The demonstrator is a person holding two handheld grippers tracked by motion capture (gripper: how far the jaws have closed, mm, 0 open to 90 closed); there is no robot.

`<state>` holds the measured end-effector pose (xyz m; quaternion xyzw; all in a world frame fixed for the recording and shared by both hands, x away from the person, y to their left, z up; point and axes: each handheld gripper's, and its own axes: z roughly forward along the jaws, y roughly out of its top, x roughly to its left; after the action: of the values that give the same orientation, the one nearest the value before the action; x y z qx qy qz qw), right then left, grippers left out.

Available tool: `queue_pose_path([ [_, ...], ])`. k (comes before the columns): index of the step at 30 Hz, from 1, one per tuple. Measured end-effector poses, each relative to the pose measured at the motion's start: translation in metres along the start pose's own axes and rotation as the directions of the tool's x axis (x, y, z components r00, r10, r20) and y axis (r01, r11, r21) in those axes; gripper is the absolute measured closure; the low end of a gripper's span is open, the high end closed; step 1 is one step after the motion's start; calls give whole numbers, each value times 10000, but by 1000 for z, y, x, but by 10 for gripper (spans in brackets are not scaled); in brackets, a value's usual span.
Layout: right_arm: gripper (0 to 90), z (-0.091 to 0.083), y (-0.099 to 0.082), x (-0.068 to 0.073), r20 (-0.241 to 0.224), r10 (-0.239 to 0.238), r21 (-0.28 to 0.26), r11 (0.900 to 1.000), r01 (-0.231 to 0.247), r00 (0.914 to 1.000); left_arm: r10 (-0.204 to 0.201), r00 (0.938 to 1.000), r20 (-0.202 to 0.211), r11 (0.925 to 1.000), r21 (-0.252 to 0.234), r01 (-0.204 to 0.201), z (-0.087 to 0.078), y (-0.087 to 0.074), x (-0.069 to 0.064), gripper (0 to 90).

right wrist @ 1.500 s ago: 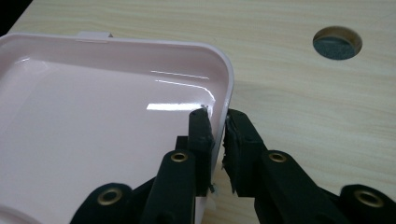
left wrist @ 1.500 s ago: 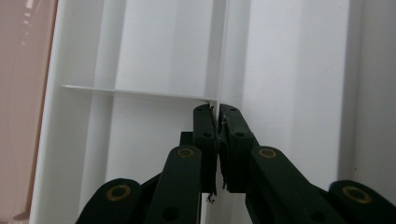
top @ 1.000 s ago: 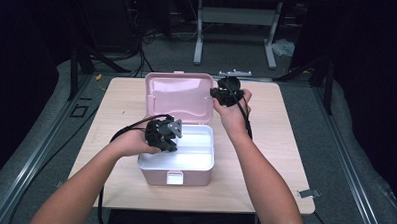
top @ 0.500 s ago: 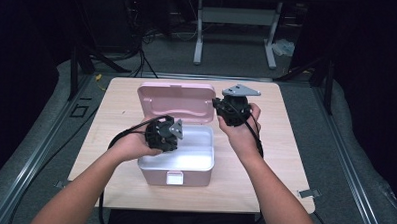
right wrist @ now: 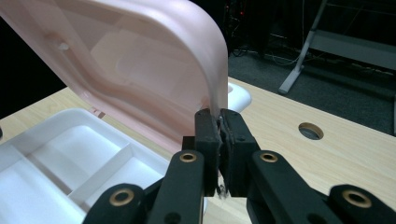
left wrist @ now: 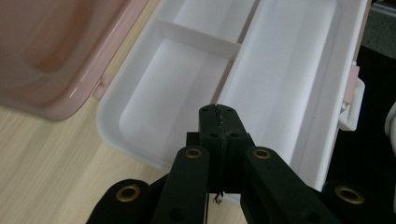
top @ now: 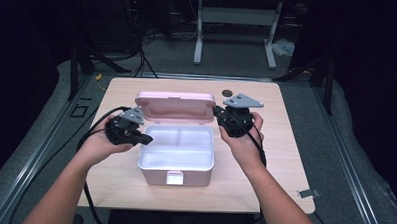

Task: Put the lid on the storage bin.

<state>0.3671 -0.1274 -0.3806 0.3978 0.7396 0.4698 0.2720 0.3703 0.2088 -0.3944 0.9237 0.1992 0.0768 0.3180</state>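
A pink box (top: 156,178) stands mid-table with a white divided tray (top: 177,151) inside and nothing in its compartments. Its pink lid (top: 174,108) is raised and leans forward over the tray. My left gripper (top: 146,139) hovers at the box's left rim; its jaws have just been closing and are shut with nothing between them, pointing over the tray (left wrist: 140,102) with its own tips (left wrist: 218,109) together. My right gripper (top: 217,112) is shut, its tips (right wrist: 219,116) right at the lid's (right wrist: 140,60) right edge; whether they touch it is unclear.
The wooden table (top: 285,160) has a round hole (top: 227,92) behind the right gripper and a small metal clip (top: 308,193) at its right front edge. A white latch (top: 174,177) sits on the box front. Black cables trail from both grippers. Dark floor surrounds the table.
The left gripper moved from over the tray to the box's left side. The right gripper came down and toward me beside the lid, and the lid tilted forward.
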Motion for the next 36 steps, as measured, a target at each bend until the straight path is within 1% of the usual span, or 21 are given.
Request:
queue_pose_path([
  [1,859,-1,-1,1,-30,-51,3,10000,51,10000,0,10000,0,10000,0,0,0,0,0,900],
  [2,857,-2,-2,1,-83,-24,-29,10000,24,10000,-292,9996,-61,9992,-263,290,-6,-6,6,900],
  [4,855,-3,-3,0,-227,102,4,9999,-102,9997,-551,9983,-186,9978,-392,544,-13,-10,13,900],
  [5,855,-3,-3,0,-227,102,4,9999,-102,9997,-551,9983,-186,9978,-392,544,-13,-10,13,900],
  [7,852,-4,-4,-1,-344,209,21,9998,-209,9992,-798,9961,-380,9953,-580,775,-20,-11,22,900],
  [9,851,-6,-6,0,-382,188,27,9998,-187,9991,-1060,9921,-665,9923,-716,1012,-29,-7,34,900],
  [10,851,-6,-6,0,-350,179,20,9998,-179,9992,-1060,9921,-665,9923,-716,1012,-29,-7,34,900],
  [11,851,-6,-6,0,-350,179,20,9998,-179,9992,-1130,9908,-750,9914,-745,1074,-32,-5,38,900],
  [12,850,-7,-7,0,-388,156,46,9999,-154,9991,-1279,9875,-922,9887,-901,1197,-38,0,44,900],
  [13,850,-7,-7,1,-406,150,55,9999,-148,9991,-1279,9875,-922,9887,-901,1197,-38,0,44,900],
  [15,849,-8,-7,1,-436,112,79,9999,-108,9990,-1415,9813,-1308,9864,-1022,1287,-50,13,52,900],
  [17,849,-9,-8,1,-446,78,65,10000,-75,9990,-1434,9800,-1381,9860,-1053,1295,-52,16,53,900],
  [18,848,-9,-9,1,-462,42,83,10000,-38,9989,-1496,9781,-1449,9843,-1159,1334,-54,20,56,900],
  [20,847,-10,-10,2,-472,3,55,10000,0,9989,-1549,9771,-1461,9822,-1292,1364,-58,28,60,900],
  [24,845,-11,-12,2,-516,-20,46,10000,22,9987,-1540,9788,-1349,9811,-1380,1354,-58,36,62,900],
  [26,841,-13,-13,2,-598,16,-1,10000,-16,9982,-1349,9825,-1288,9829,-1428,1163,-58,43,60,900],
  [27,841,-13,-13,2,-598,16,-1,10000,-16,9982,-1349,9825,-1288,9829,-1428,1163,-58,43,60,900],
  [29,839,-14,-15,3,-644,22,4,10000,-22,9979,-1241,9853,-1173,9833,-1474,1063,-57,45,57,900],
  [30,839,-16,-16,3,-675,30,-7,10000,-30,9977,-1089,9881,-1089,9852,-1443,927,-56,46,54,900],
  [33,834,-20,-17,2,-796,46,-111,9999,-55,9968,-860,9911,-1016,9893,-1264,729,-54,47,50,900],
  [36,824,-25,-18,2,-1016,161,-152,9997,-178,9947,-823,9926,-896,9891,-1293,703,-52,45,48,900],
])
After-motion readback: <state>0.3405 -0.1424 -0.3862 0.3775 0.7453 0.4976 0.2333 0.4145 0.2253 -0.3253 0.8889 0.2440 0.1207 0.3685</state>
